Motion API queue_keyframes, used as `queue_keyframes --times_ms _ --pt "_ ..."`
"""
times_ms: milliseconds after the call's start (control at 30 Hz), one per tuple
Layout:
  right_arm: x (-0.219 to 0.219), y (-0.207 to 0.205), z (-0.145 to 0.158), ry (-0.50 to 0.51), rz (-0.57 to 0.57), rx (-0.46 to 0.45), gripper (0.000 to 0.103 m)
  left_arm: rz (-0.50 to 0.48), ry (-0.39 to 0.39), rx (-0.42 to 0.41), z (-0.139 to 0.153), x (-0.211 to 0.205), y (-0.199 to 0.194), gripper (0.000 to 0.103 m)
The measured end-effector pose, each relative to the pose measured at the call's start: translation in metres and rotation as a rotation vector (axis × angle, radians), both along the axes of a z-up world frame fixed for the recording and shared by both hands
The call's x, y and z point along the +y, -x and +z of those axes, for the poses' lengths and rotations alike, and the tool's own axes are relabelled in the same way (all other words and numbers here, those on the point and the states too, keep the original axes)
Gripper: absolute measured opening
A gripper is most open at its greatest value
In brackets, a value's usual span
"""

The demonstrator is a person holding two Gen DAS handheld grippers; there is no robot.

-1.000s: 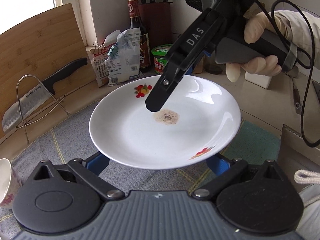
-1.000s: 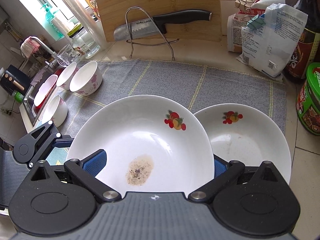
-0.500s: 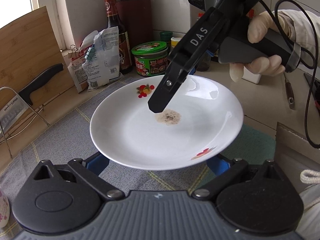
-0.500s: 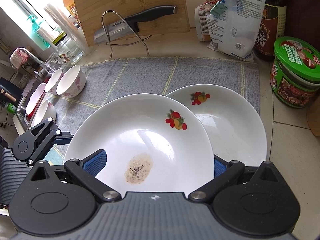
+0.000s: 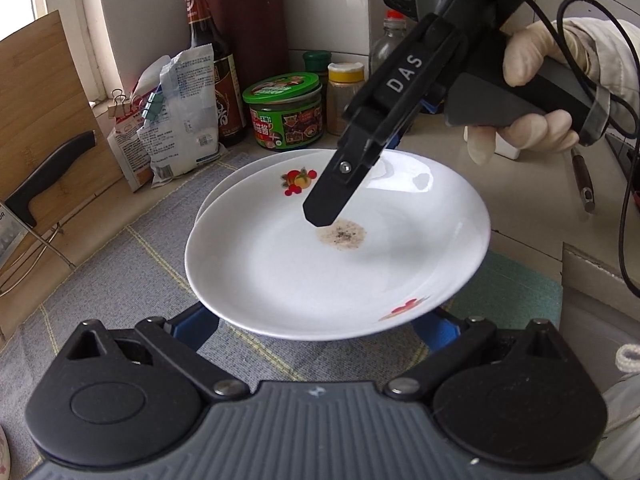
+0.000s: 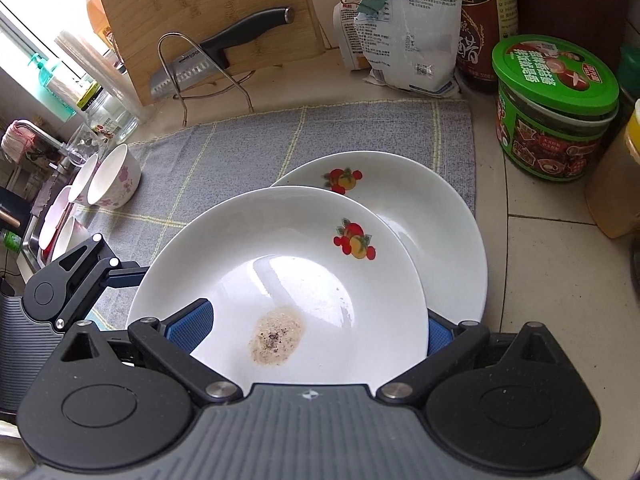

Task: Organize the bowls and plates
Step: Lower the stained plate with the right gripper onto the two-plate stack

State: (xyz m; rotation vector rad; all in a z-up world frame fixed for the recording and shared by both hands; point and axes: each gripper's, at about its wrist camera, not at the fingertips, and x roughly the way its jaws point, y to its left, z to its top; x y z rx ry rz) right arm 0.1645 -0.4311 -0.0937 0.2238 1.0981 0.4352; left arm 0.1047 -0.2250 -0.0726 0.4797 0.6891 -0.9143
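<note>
Stained plate (image 6: 304, 272) above a second plate (image 6: 420, 208), both grippers' fingers (image 5: 332, 196) grasping its rim.

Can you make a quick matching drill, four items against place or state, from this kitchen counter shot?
Column 1:
1. white fruit-print plate with a brown speckled stain
2. second white fruit-print plate
3. black-handled kitchen knife
4. green-lidded round sauce jar

Column 2:
A. propped on a wire stand against the wooden board
B. standing on the bare countertop, off the cloth
C. held above the other plate
D. lying on the grey checked cloth

Pairs: 1-C, 2-D, 3-A, 4-B
</note>
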Motion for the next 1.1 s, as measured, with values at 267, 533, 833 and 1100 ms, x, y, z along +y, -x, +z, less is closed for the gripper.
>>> queue_keyframes --times_ms 267,533,833,1100 --pt "-0.011 -0.002 -0.007 -0.012 -0.022 0.011 0.103 -0.014 -0.017 0.001 -0.004 -0.009 -0.008 0.102" --pt "-0.018 -0.005 -0.009 -0.020 -0.028 0.017 0.103 -0.010 -0.019 0.020 -0.007 -0.012 -0.014 0.102" --pt "-0.016 -0.006 -0.010 -0.009 -0.023 0.019 0.103 0.002 -0.018 0.029 -0.009 -0.011 -0.018 0.102" --pt "-0.013 -0.005 -0.012 -0.006 -0.025 0.022 0.103 0.022 -0.011 0.033 -0.010 -0.010 -0.022 0.101"
